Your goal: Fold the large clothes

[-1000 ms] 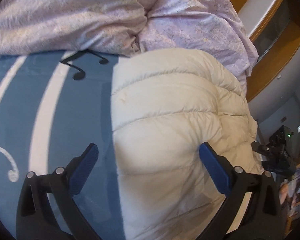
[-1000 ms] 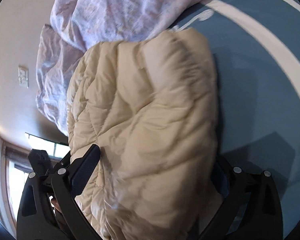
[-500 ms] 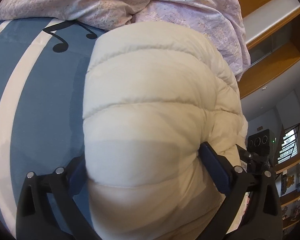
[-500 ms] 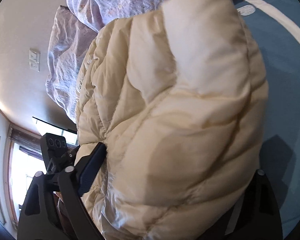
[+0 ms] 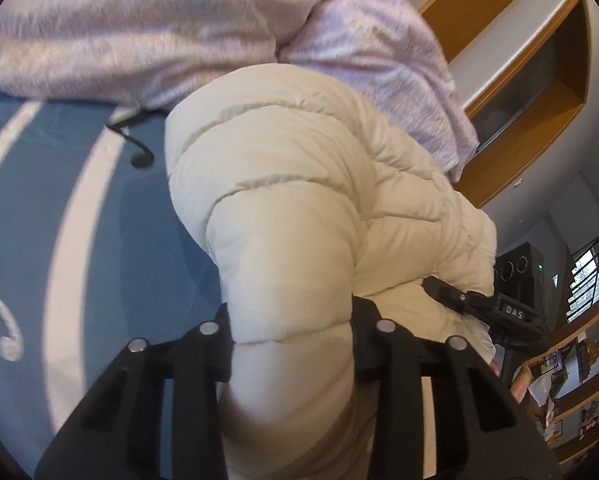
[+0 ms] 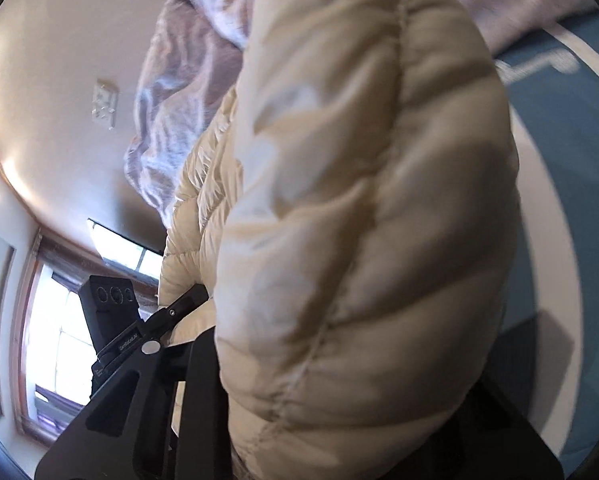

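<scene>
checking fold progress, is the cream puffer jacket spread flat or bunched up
Bunched up. The cream puffer jacket bulges in a rounded heap above the blue bedsheet, its near end pinched in the left tool.

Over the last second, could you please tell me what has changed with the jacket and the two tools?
Both tools went from open to shut on the cream puffer jacket: the left tool pinches a padded fold, and the right tool grips its bulk, which has bunched towards both cameras. The blue bedsheet and lilac duvet stayed put.

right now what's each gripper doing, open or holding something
left gripper: shut on the puffer jacket, fingers pinching a fold.
right gripper: jacket fills the gap between its fingers; its grip cannot be told.
</scene>
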{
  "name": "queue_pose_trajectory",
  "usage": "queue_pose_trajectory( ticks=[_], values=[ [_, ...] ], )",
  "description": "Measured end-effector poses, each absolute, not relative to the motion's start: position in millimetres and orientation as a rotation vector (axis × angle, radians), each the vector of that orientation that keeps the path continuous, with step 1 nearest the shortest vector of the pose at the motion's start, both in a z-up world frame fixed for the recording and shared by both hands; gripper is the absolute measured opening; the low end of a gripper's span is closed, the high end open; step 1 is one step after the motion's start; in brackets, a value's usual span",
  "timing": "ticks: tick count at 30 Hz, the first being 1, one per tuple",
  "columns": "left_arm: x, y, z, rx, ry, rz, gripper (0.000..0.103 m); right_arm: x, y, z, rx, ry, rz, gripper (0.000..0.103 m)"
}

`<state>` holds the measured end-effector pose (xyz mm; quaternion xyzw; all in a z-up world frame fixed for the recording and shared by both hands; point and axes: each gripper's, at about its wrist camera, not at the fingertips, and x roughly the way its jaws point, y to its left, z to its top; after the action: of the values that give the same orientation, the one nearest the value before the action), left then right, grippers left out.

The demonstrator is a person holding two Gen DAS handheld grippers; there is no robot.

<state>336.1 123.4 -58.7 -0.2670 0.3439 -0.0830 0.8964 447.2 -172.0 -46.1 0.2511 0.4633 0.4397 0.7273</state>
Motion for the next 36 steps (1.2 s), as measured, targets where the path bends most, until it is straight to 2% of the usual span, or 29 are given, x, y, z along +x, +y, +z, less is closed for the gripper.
queue_pose_trajectory(
  ticks=[7,15,24,27,29,31,33,36],
  values=[
    [306,162,-35,-0.53,0.621,-0.098,0.036,450,-110,-30,0.487,0.994,1.054,0.025],
    [300,202,-54,-0.565,0.635,-0.025,0.037,451,-71,-43,0.396,1.033,1.051,0.025],
    [310,221,-85,-0.583,0.673,0.028,0.047,455,-60,-49,0.382,1.05,1.007,0.029],
    [313,220,-90,-0.571,0.684,0.053,0.054,455,-58,-49,0.375,1.057,0.984,0.036],
    [313,218,-90,-0.561,0.694,0.081,0.062,449,-62,-42,0.339,1.041,0.928,0.048],
    [308,216,-85,-0.524,0.693,0.13,0.071,442,-72,-33,0.301,1.008,0.864,0.067],
    [302,213,-79,-0.476,0.681,0.167,0.076,434,-86,-22,0.268,0.956,0.795,0.074],
    [291,206,-66,-0.38,0.658,0.242,0.084,422,-111,-1,0.237,0.871,0.692,0.075]
  ],
)
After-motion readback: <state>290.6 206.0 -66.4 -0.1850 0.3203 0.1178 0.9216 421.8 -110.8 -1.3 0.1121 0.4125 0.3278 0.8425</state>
